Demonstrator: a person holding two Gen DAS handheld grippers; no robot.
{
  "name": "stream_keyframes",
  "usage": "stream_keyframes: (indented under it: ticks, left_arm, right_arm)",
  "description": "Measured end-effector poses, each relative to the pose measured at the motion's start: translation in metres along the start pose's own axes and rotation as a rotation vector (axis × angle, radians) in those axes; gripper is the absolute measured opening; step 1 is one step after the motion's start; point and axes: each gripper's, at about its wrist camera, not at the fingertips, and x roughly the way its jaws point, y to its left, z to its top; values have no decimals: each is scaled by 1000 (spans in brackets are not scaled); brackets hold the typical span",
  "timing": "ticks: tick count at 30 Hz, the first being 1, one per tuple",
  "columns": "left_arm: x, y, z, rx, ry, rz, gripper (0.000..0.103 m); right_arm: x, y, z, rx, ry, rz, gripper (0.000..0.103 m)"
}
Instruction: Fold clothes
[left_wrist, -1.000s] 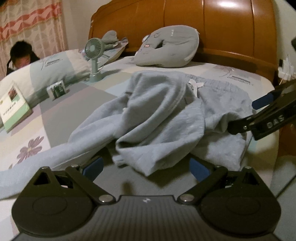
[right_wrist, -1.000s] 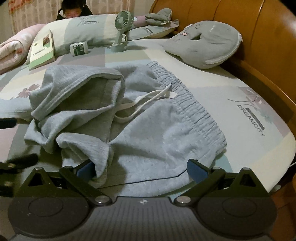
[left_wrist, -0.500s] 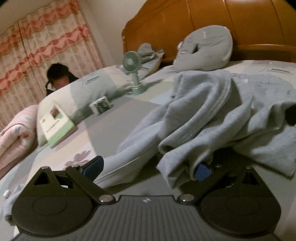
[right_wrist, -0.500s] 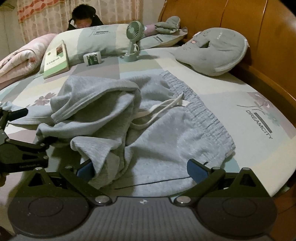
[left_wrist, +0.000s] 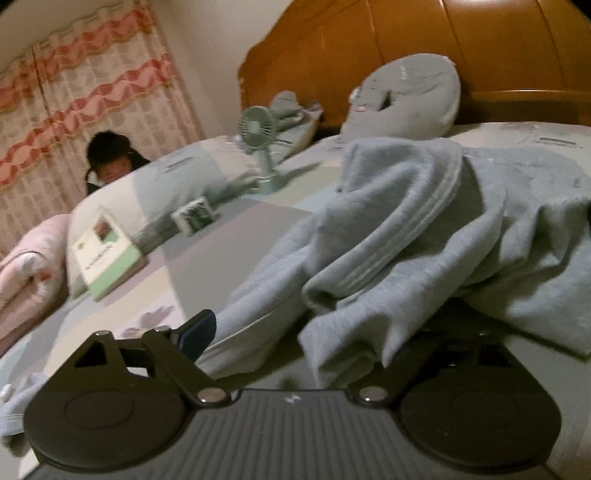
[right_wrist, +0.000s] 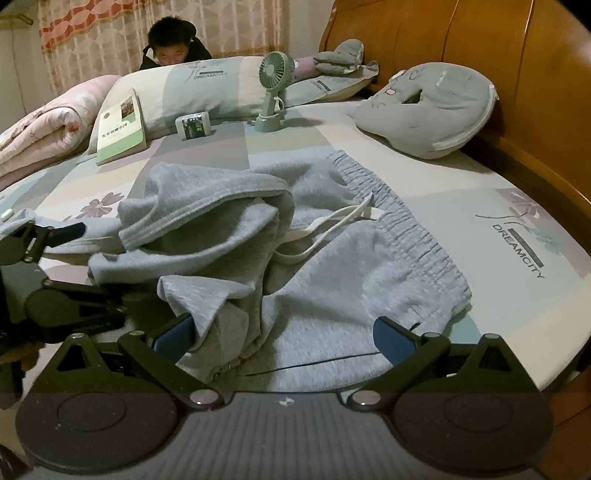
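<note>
Grey sweatpants (right_wrist: 332, 280) lie crumpled on the bed, elastic waistband (right_wrist: 410, 236) to the right with a white drawstring (right_wrist: 332, 225) across it. One leg is bunched in a heap (left_wrist: 406, 236) over the rest. My left gripper (left_wrist: 306, 336) is open at the heap's near edge; a flap of cloth drapes over its right finger and hides the pad. It also shows in the right wrist view as the left gripper (right_wrist: 81, 262), at the pile's left side. My right gripper (right_wrist: 282, 336) is open, low over the pants' near edge, cloth lying between its pads.
On the bed stand a green desk fan (right_wrist: 275, 92), a small box (right_wrist: 194, 125) and a book (right_wrist: 120, 127) propped on a pillow (right_wrist: 207, 88). A grey cushion (right_wrist: 432, 107) leans on the wooden headboard (right_wrist: 517, 55). A person (right_wrist: 171, 44) sits beyond the pillow. The mattress edge (right_wrist: 554, 354) is at right.
My left gripper has swung left and dropped low against the bunched leg, whose cloth now covers its right finger. The right gripper has drawn back a little and stays open.
</note>
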Motion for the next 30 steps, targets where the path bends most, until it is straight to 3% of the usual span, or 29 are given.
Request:
stream_keyframes:
  ticks: [2, 5, 8, 10, 13, 15, 18, 30]
  left_arm:
    - [-8, 5, -5, 15, -7, 24, 88]
    - [-13, 4, -9, 50, -15, 1, 82]
    - [-11, -7, -7, 117, -16, -44, 59]
    - [-6, -13, -6, 148, 0, -82, 33]
    - [-9, -12, -7, 148, 16, -114, 18]
    - [-14, -9, -8, 143, 17, -123, 18]
    - [-27, 6, -13, 147, 29, -85, 14]
    - [-83, 72, -44, 106, 120, 80, 14]
  right_arm:
    - [-1, 0, 0, 2, -2, 5, 103]
    - [-1, 1, 0, 3, -2, 17, 103]
    - [-2, 3, 0, 3, -1, 19, 103]
    - [-3, 5, -1, 2, -1, 19, 103]
    - [-7, 5, 0, 2, -6, 18, 103]
    - [-11, 4, 1, 4, -12, 21, 103]
    - [-16, 4, 2, 6, -22, 30, 103]
    - [-38, 13, 1, -9, -51, 51, 103]
